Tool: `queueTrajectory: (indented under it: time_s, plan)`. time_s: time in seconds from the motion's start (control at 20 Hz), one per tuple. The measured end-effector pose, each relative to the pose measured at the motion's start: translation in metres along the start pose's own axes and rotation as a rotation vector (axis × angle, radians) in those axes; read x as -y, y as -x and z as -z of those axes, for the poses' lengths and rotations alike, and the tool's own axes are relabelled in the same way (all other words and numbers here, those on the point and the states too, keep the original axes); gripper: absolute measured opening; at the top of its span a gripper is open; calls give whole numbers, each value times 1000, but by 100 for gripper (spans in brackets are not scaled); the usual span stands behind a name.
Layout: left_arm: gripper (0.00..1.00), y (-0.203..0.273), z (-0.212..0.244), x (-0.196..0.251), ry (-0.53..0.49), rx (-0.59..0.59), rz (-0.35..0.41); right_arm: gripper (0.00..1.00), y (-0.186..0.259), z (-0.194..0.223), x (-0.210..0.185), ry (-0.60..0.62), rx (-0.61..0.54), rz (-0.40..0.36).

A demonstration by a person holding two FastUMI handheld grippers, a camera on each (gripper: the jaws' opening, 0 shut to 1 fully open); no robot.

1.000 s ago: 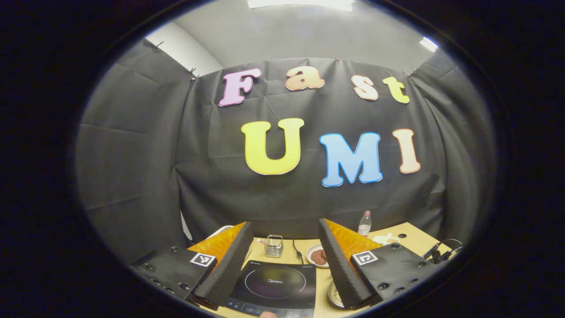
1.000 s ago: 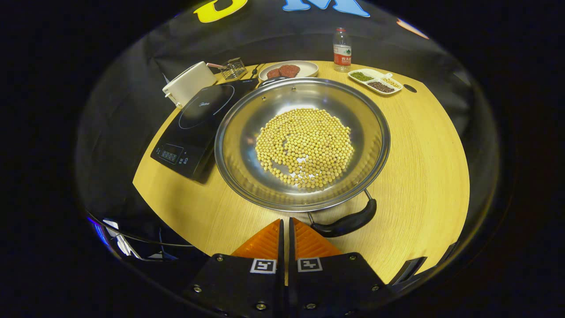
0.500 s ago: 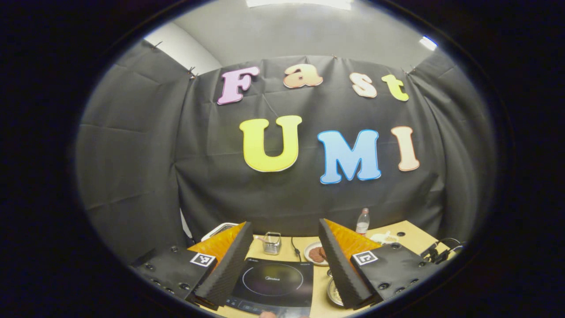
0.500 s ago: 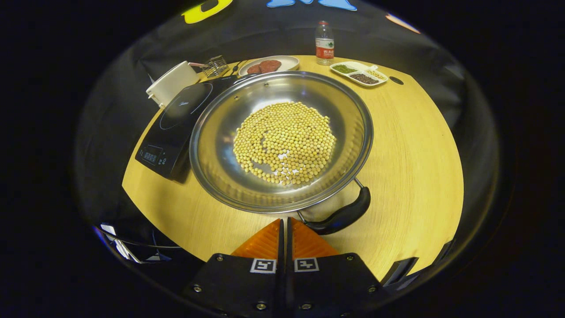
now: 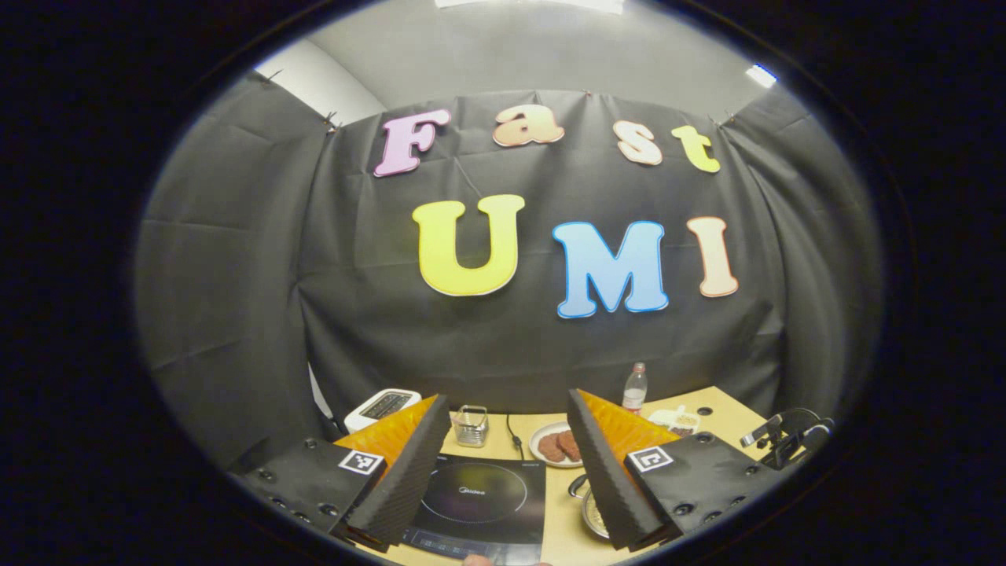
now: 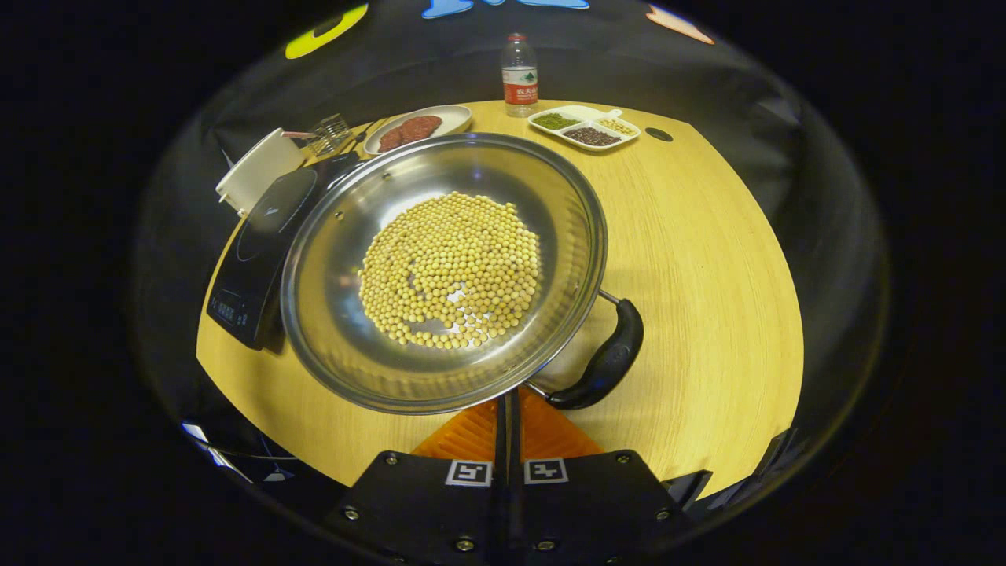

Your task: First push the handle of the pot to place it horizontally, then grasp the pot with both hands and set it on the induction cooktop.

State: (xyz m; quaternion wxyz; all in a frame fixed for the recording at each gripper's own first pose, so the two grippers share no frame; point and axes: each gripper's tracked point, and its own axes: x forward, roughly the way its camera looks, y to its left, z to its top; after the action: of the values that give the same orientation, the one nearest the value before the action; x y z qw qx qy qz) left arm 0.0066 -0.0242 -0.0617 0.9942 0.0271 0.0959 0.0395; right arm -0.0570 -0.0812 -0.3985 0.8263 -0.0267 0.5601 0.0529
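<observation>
The pot (image 6: 444,271), full of yellow beans, sits on the wooden tabletop (image 6: 707,259) just beside the induction cooktop (image 6: 259,244), so by my judgement the handle push is underway and the two-handed lift remains. The right claw (image 6: 509,405), fingers pressed together, sits at the pot's black handle (image 6: 605,362). The left claw (image 5: 507,464), fingers apart and holding nothing, hovers above the cooktop before the booth's black cloth wall.

Ahead of the right gripper's (image 6: 509,401) closed jaws, the pot (image 6: 346,236) is gleaming as polished metal, its handle (image 6: 605,362) shining like glossy black plastic. The table (image 6: 707,259) is showing matt wood grain; left of the jaws, the induction cooktop (image 6: 259,236) is looking smooth, glassy black
</observation>
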Motion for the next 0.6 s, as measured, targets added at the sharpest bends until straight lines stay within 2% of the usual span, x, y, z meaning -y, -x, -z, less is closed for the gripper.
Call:
queueTrajectory:
  time_s: [0.25, 0.6]
  plan:
    - [100, -1, 2, 5, -21, -13, 13, 1, -10, -15, 29, -41, 10, 61]
    - [98, -2, 17, 9, -1, -57, 20, 1, -20, -46, 68, -43, 48, 103]
